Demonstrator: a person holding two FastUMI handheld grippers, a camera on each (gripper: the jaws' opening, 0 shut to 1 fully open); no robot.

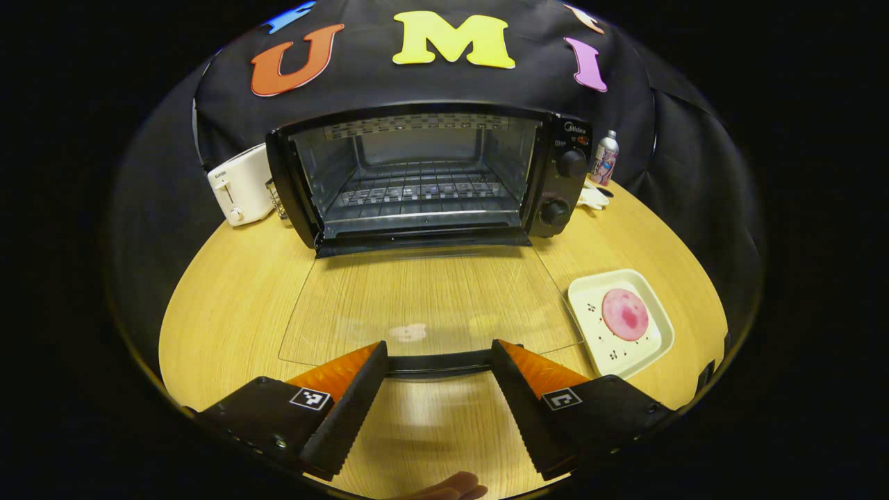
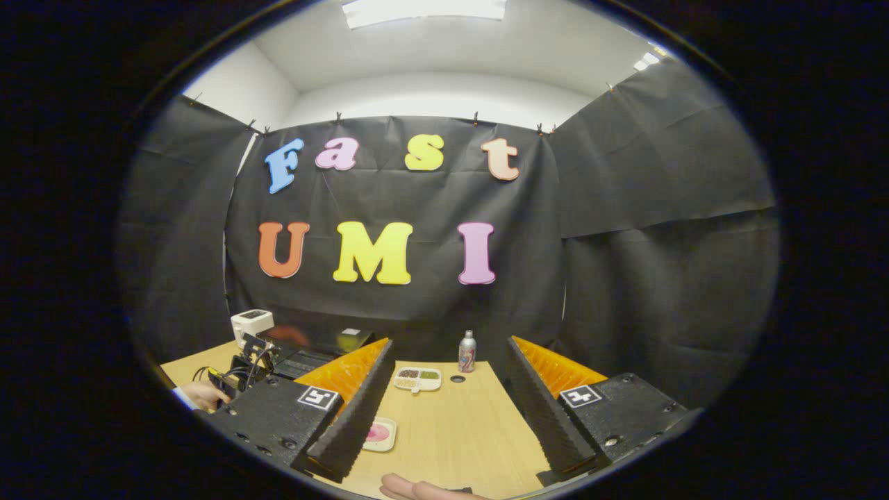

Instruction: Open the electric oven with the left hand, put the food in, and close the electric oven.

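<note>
In the left gripper view the black electric oven [image 1: 424,173] stands at the back of the wooden table [image 1: 229,292]. Its glass door [image 1: 424,305] lies folded down flat, and the wire rack inside is bare. My left gripper [image 1: 439,351] is open, its orange fingers on either side of the door's black handle [image 1: 437,362] without pressing it. The food, a round pink slice [image 1: 625,314], lies on a cream square plate [image 1: 653,347] right of the door. My right gripper [image 2: 450,344] is open and holds nothing, raised above the table with the plate [image 2: 378,434] below its left finger.
A white toaster [image 1: 239,186] stands left of the oven, a drink can [image 1: 604,158] and a small white dish [image 1: 592,198] to its right. The right gripper view shows the can [image 2: 467,352], a divided snack dish [image 2: 417,378] and a hand [image 2: 201,394] at the left.
</note>
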